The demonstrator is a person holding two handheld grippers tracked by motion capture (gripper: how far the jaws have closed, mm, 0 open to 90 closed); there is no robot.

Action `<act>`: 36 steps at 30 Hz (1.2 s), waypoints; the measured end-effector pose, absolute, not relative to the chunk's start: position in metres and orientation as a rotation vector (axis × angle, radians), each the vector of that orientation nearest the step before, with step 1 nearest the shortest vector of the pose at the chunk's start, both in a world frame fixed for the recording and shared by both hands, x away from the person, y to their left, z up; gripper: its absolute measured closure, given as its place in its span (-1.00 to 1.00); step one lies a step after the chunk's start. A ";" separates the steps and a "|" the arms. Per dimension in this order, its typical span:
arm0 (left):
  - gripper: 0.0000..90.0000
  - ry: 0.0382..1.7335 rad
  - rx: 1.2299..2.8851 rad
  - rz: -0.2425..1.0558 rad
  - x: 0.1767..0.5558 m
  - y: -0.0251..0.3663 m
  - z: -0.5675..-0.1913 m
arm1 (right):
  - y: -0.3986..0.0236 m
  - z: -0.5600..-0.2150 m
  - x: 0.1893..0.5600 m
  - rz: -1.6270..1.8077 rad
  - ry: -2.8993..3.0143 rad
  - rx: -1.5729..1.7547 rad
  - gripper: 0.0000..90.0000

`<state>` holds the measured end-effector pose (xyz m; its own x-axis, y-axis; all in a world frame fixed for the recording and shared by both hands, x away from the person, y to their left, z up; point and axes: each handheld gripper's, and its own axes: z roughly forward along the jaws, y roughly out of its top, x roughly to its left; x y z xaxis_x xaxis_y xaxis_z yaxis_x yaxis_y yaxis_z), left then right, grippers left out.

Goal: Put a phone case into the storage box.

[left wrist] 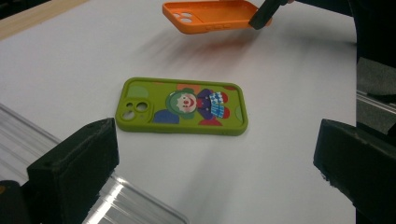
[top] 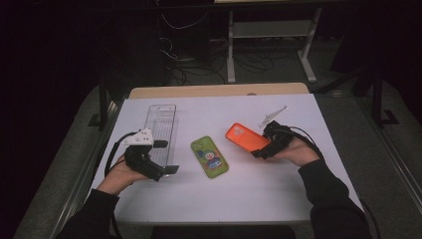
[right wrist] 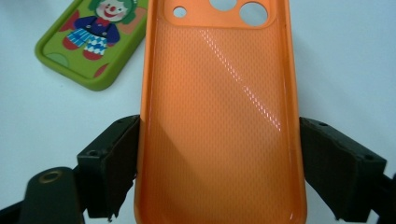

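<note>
Right gripper [top: 260, 151] clamps the orange phone case [top: 247, 137] across its width, holding it lifted, hollow side up, right of the green clown case [top: 209, 156]; left gripper [top: 166, 157] jaws gape, holding nothing.

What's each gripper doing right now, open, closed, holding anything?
Left gripper: open, holding nothing, above the clear plastic tray.
Right gripper: closed across the orange phone case, lifted off the table.

Orange phone case [right wrist: 219, 116] lifted, hollow side up
</note>
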<state>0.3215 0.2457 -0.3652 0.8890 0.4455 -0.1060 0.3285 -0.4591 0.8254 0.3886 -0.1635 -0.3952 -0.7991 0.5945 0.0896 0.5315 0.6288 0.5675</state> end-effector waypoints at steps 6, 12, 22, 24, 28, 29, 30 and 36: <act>-1.00 0.542 2.101 0.145 0.326 0.237 -0.362 | -0.163 -0.391 0.390 0.911 2.765 0.897 -0.66; -1.00 0.521 2.099 0.150 0.334 0.226 -0.359 | -0.162 -0.385 0.392 0.902 2.793 0.825 -0.66; -1.00 0.473 2.118 0.137 0.355 0.196 -0.351 | -0.159 -0.371 0.397 0.943 2.792 0.793 -0.66; -1.00 0.451 2.129 0.132 0.359 0.190 -0.350 | -0.157 -0.371 0.397 0.931 2.792 0.800 -0.66; -1.00 0.403 2.150 0.110 0.366 0.174 -0.351 | -0.158 -0.371 0.396 0.916 2.790 0.768 -0.66; -1.00 0.397 2.155 0.107 0.367 0.171 -0.352 | -0.159 -0.370 0.394 0.922 2.792 0.786 -0.66; -1.00 0.390 2.164 0.104 0.367 0.168 -0.353 | -0.160 -0.370 0.394 0.920 2.794 0.773 -0.66; -1.00 0.345 2.214 0.097 0.369 0.156 -0.360 | -0.161 -0.371 0.390 0.921 2.800 0.746 -0.66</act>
<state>0.3692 0.1562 -0.3605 0.9585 0.2805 -0.0510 0.2125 -0.5839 0.7835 0.3903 -0.1610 -0.3714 -0.8749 0.4811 0.0554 0.4201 0.6972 0.5809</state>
